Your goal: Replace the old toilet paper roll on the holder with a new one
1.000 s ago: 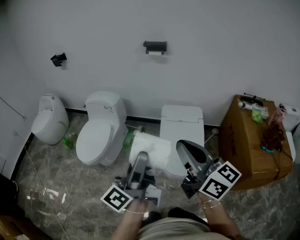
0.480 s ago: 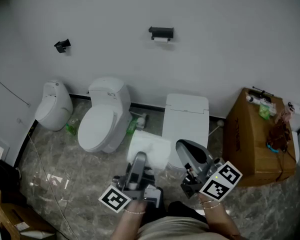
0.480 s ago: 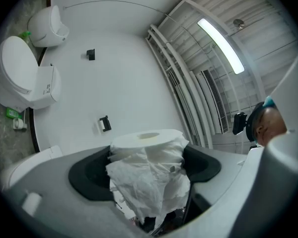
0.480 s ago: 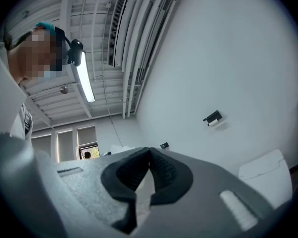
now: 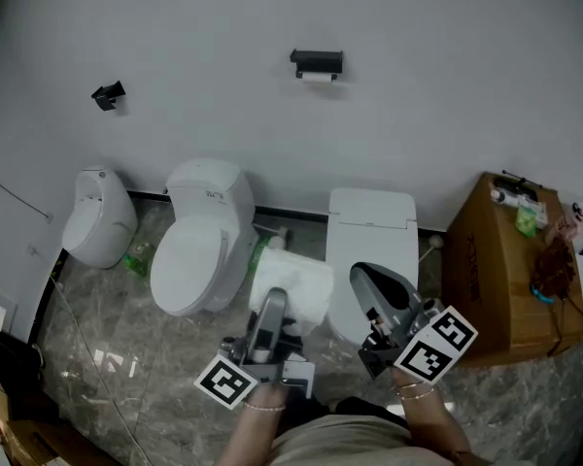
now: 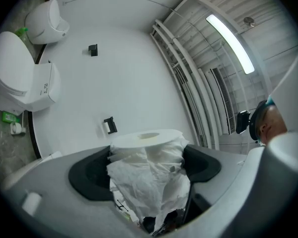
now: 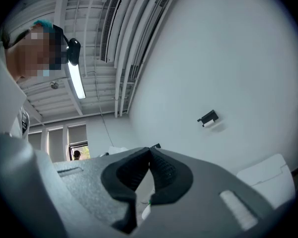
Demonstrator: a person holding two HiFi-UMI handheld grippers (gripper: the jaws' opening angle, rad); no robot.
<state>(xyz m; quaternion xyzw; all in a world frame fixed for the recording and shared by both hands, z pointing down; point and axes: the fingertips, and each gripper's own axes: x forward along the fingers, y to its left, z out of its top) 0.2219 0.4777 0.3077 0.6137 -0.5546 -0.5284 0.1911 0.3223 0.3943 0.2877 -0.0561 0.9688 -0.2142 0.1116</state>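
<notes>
A black holder (image 5: 316,62) is fixed high on the white wall, with a small old roll (image 5: 316,78) under it. My left gripper (image 5: 275,307) is shut on a new white toilet paper roll (image 5: 293,289), held low above the floor, far from the holder. In the left gripper view the crumpled roll (image 6: 148,165) fills the gap between the dark pads (image 6: 89,175), and the holder (image 6: 109,125) shows small behind it. My right gripper (image 5: 361,278) is shut with nothing in it. Its view shows the pads (image 7: 164,172) pressed together and the holder (image 7: 207,117) far off.
Along the wall stand a urinal (image 5: 97,229), a round toilet (image 5: 199,246) and a square toilet (image 5: 372,246). A cardboard box (image 5: 500,275) with small items on top is at the right. Green bottles (image 5: 136,260) lie on the marble floor. A black wall fitting (image 5: 107,95) is at the left.
In the head view, the holder has risen and drifted right. The toilets sit a little farther right. Both grippers keep their pose, and the left still holds the roll.
</notes>
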